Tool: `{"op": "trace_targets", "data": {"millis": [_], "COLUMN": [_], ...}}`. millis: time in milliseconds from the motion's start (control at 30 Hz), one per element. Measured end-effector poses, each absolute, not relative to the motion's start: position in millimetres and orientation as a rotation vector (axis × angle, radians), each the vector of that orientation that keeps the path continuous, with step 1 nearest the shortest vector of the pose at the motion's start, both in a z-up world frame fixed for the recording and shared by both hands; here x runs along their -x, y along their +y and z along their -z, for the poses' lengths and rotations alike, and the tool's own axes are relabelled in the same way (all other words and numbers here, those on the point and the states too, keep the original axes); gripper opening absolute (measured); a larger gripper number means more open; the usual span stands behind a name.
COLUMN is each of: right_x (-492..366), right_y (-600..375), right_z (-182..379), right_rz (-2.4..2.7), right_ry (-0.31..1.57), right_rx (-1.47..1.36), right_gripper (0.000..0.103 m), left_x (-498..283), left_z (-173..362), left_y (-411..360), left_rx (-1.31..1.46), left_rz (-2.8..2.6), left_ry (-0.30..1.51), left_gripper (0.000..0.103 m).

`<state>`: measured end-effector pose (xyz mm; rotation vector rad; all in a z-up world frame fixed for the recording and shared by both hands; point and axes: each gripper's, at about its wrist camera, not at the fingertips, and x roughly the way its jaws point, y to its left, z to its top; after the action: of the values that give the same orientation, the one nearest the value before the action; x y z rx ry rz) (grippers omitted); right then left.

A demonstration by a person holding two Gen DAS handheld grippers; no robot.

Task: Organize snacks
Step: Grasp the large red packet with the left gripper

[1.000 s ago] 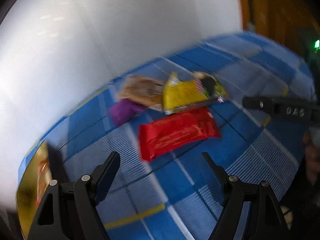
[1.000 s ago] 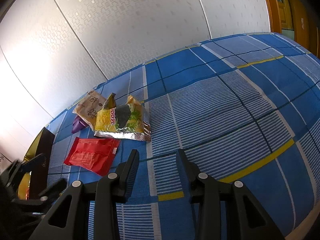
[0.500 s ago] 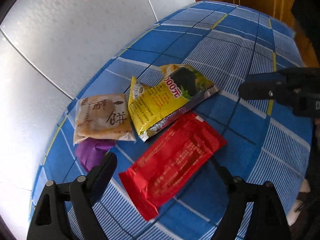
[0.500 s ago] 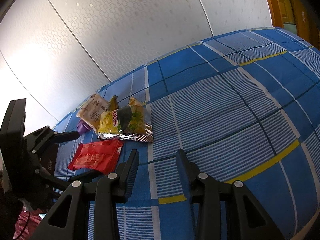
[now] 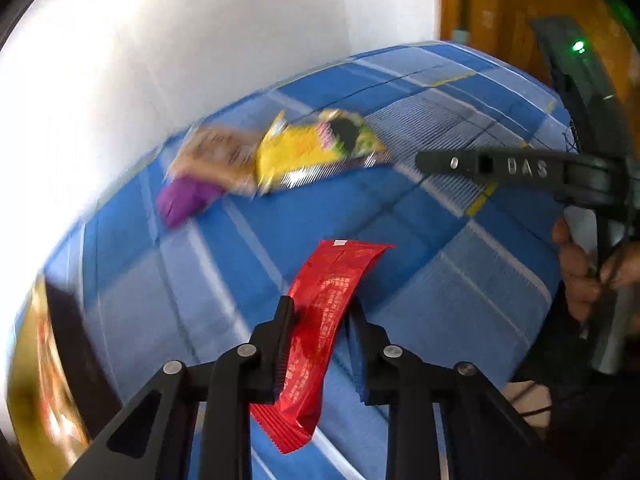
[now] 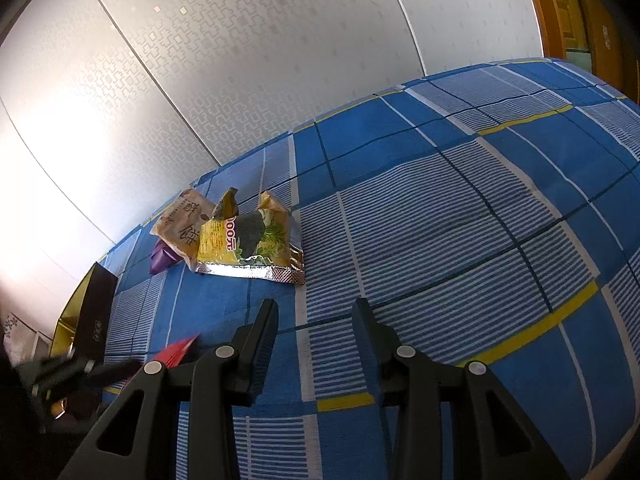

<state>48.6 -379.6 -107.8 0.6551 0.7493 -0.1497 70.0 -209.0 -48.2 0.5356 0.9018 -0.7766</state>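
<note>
In the left wrist view, the left gripper (image 5: 320,320) has its two black fingers clamped on a long red snack packet (image 5: 320,320). The packet is glossy film with small printed text and a crimped, ribbed seal at its near end; it stands tilted between the pads, its far end lifted clear of the blue checked cloth (image 5: 460,300). Beyond it, blurred, lie a yellow foil bag (image 5: 296,152), a tan flat packet (image 5: 216,152) and a small purple wrapper (image 5: 184,200), bunched together near the white wall. At the right edge a hand (image 5: 576,272) grips the handle of the right gripper, whose black finger reaches in from that side. A gold-and-black box (image 5: 48,360) shows at the left edge, smeared.

In the right wrist view, the right gripper (image 6: 316,316) hovers over the striped woven cloth with its matte black jaws parted and nothing between them. Ahead, the yellow bag shows a shiny silver crimped edge and puffed corners, overlapping the tan packet, with the purple wrapper tucked under that packet's edge. A red corner of the held packet peeks out at lower left, beside the dark box.
</note>
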Motion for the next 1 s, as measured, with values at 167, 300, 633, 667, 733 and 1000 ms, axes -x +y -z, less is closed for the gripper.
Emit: {"op": "trace_targets", "data": {"millis": [167, 300, 633, 667, 733, 1000], "right_x": [-49.7, -49.1, -48.5, -48.6, -48.5, -50.7], "right_y": [-377.8, -376.6, -377.2, -377.2, -377.1, -372.7], "right_z": [107.7, 106.8, 107.1, 107.1, 107.1, 103.9], "right_rz": [0.164, 0.162, 0.156, 0.154, 0.153, 0.140], "right_ry": [0.751, 0.754, 0.755, 0.755, 0.756, 0.768], "right_rx": [-0.640, -0.623, -0.625, -0.625, -0.623, -0.593], "right_gripper": [0.039, 0.039, 0.039, 0.039, 0.039, 0.039], "left_x": [-59.8, -49.1, -70.6, -72.4, -77.0, -61.6], "left_z": [50.1, 41.7, 61.9, 66.3, 70.1, 72.4], "left_y": [-188.4, -187.9, -191.6, -192.5, -189.6, -170.1], "left_rx": [-0.339, -0.370, -0.520, -0.520, -0.463, -0.399], "left_rz": [0.793, 0.802, 0.823, 0.822, 0.835, 0.744], "left_ry": [1.003, 0.957, 0.968, 0.976, 0.993, 0.930], "left_gripper": [0.066, 0.071, 0.084, 0.082, 0.072, 0.040]}}
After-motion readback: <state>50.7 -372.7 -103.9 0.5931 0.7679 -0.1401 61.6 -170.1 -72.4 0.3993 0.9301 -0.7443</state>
